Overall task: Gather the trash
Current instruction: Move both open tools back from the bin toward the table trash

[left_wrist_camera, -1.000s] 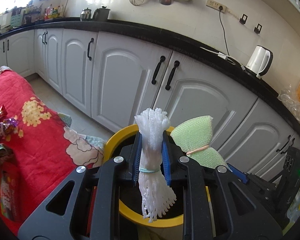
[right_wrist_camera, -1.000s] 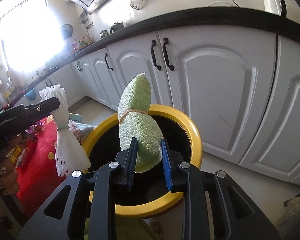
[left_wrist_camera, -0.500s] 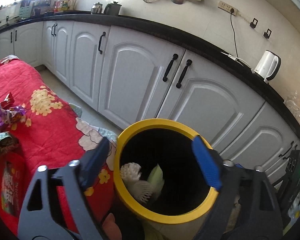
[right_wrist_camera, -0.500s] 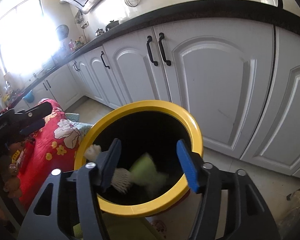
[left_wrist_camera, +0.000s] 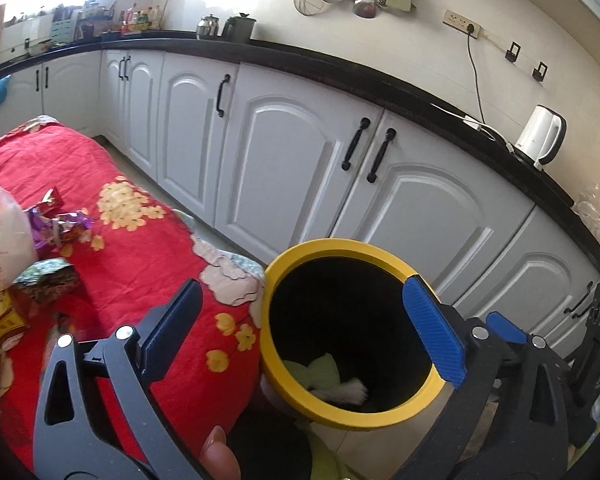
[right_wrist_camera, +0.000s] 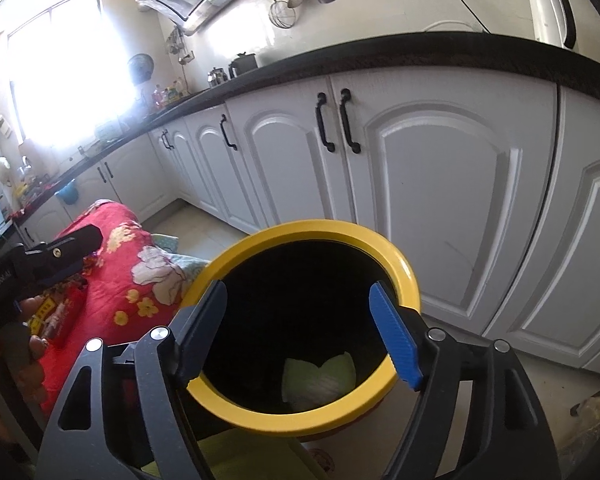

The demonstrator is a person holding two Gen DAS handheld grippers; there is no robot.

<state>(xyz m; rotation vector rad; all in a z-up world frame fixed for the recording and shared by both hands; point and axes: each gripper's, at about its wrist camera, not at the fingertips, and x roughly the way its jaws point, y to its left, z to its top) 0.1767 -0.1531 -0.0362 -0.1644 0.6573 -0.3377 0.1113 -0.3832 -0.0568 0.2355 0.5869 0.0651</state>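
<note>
A yellow-rimmed black bin [left_wrist_camera: 336,248] [right_wrist_camera: 312,227] stands on the floor beside the red table. At its bottom lie the green foam net [left_wrist_camera: 320,368] [right_wrist_camera: 320,376] and the white foam net [left_wrist_camera: 350,392]. My left gripper [left_wrist_camera: 304,328] hovers above the bin's left side, jaws still opening, nothing between them. My right gripper [right_wrist_camera: 300,332] hangs over the bin mouth, jaws also opening and empty. More trash lies on the table at the left: a purple wrapper [left_wrist_camera: 58,224], a white plastic bag [left_wrist_camera: 0,236] and other packets [left_wrist_camera: 46,280].
A red flowered cloth [left_wrist_camera: 132,248] covers the table left of the bin. White cabinets [left_wrist_camera: 292,168] under a black counter run behind. A white kettle [left_wrist_camera: 540,136] stands on the counter. The person's hand [right_wrist_camera: 32,352] grips the left tool.
Both grippers opened and dropped their foam nets, which now lie at the bin's bottom. The left gripper has drifted left toward the table; the right has shifted slightly.
</note>
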